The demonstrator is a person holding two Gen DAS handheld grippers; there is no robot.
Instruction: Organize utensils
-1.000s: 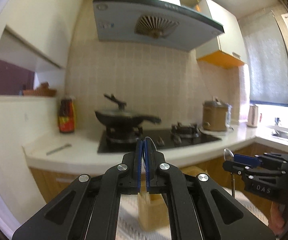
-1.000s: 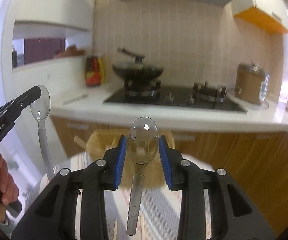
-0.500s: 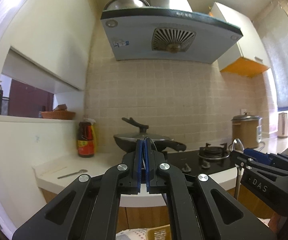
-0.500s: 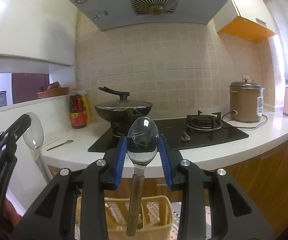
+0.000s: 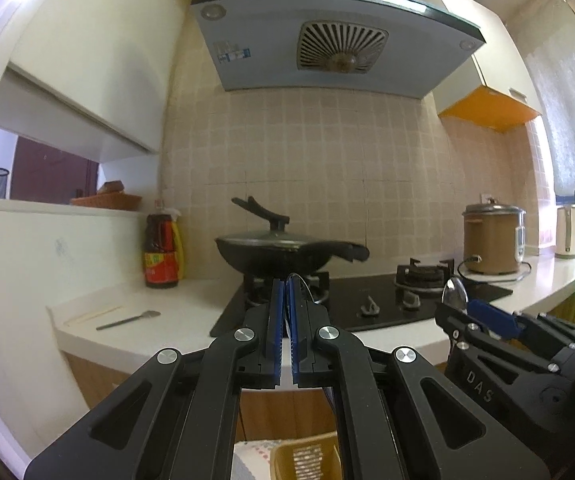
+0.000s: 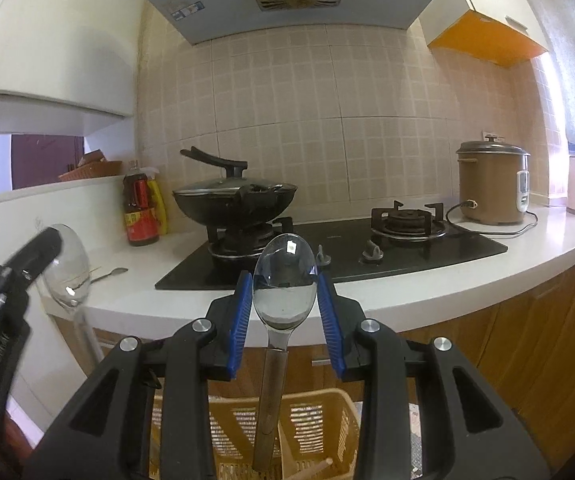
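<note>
My right gripper is shut on a steel spoon by its bowl, with the handle hanging down over a yellow slotted utensil basket. My left gripper is shut on a second spoon held edge-on; its bowl shows at the left of the right wrist view. The right gripper and its spoon show at the right of the left wrist view. Another spoon lies on the white counter at the left, beside chopsticks.
A white counter carries a black gas hob, a lidded wok, a sauce bottle and a brown rice cooker. A range hood hangs above. A wooden stick lies in the basket.
Both grippers have risen and tilted upward, so the counter and hob sit lower in view. Each still holds its spoon, and the basket has dropped to the bottom edge.
</note>
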